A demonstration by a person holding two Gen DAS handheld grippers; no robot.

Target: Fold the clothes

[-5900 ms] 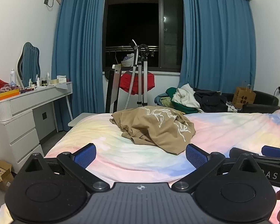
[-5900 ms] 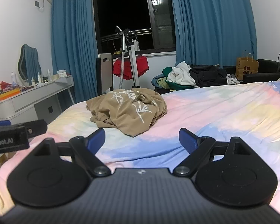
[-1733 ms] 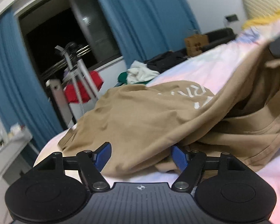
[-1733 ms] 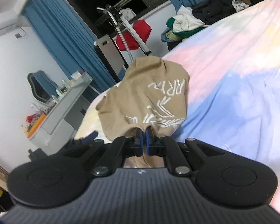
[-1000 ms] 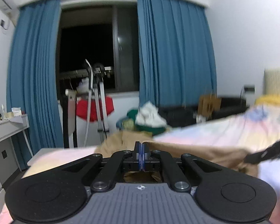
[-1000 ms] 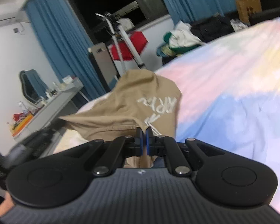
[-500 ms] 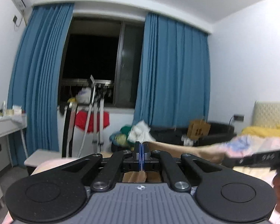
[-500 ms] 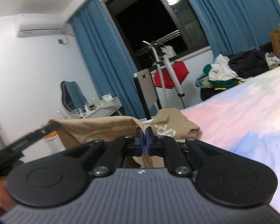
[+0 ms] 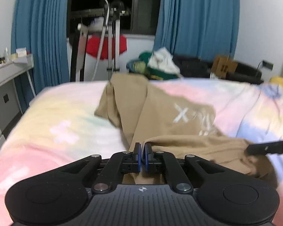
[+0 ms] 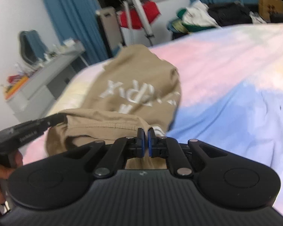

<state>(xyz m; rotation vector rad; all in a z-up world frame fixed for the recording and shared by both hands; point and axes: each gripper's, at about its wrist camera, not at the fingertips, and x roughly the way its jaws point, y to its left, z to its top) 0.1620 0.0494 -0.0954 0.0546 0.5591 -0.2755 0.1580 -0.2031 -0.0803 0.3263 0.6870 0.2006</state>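
Stretching across the pastel bed (image 9: 66, 113), the tan T-shirt (image 9: 160, 113) lay lengthwise away from you, its far end near the bed's far edge and its near hem raised in your grip. You had it only partly opened out: in the left wrist view one side was doubled over itself in long creases, and the white lettering (image 10: 134, 92) sat rumpled on a bunched middle section. No neat fold showed anywhere on it, so as far as these views settle, the folding proper was still ahead of you, and the shirt was at the spreading and straightening stage. The heap of other clothes (image 9: 158, 64) beyond the bed was a loose pile too; whether those belonged to your job, the views could not tell.

Your left tool (image 9: 142, 155) was clenched on the hem at one end, cloth pinched between its blue pads. Your right tool (image 10: 146, 145) was clenched likewise on the stitched hem further along, so that the edge ran taut between the two. Both views were blurred, which suggested you were mid-swing with the cloth. What remained, by my judgement, was laying the shirt flat and smooth, then bringing the sleeves and sides in and doubling it over.
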